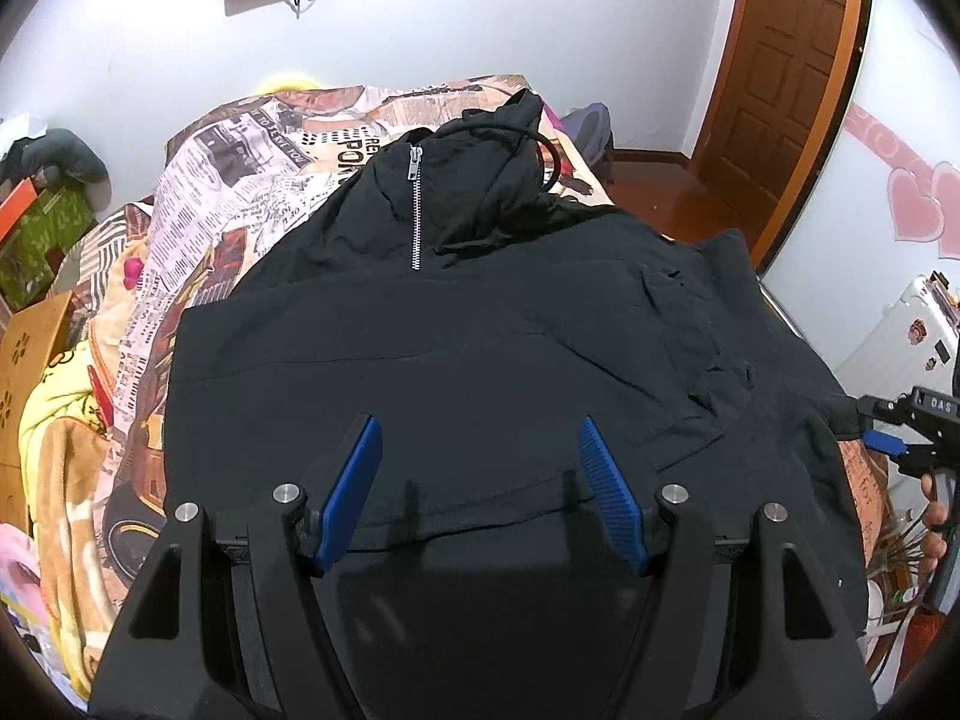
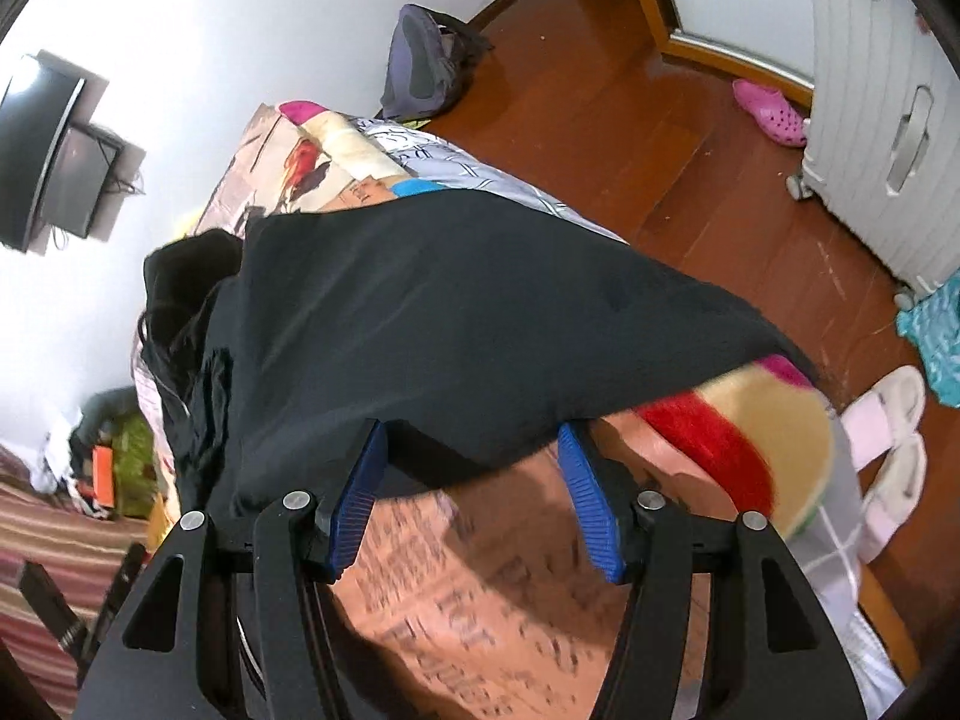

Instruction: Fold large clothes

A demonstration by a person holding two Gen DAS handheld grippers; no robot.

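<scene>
A large black zip-neck hoodie (image 1: 480,330) lies spread on a bed with a newspaper-print cover (image 1: 240,180). Its silver zipper (image 1: 416,210) and bunched hood (image 1: 504,138) are at the far end. My left gripper (image 1: 477,423) hovers open over the near hem, with nothing pinched between its blue pads. My right gripper (image 1: 882,426) sits at the garment's right edge, held by a hand. In the right wrist view the right gripper (image 2: 472,427) is open, and the hoodie's (image 2: 450,312) edge drapes over its fingertips above the bed cover (image 2: 480,600).
A yellow blanket (image 1: 54,450) and cardboard boxes (image 1: 36,348) crowd the bed's left side. Right of the bed is wooden floor with a backpack (image 2: 420,60), a pink clog (image 2: 768,111), white slippers (image 2: 888,450) and a white cabinet (image 2: 888,120). A wooden door (image 1: 780,90) stands beyond.
</scene>
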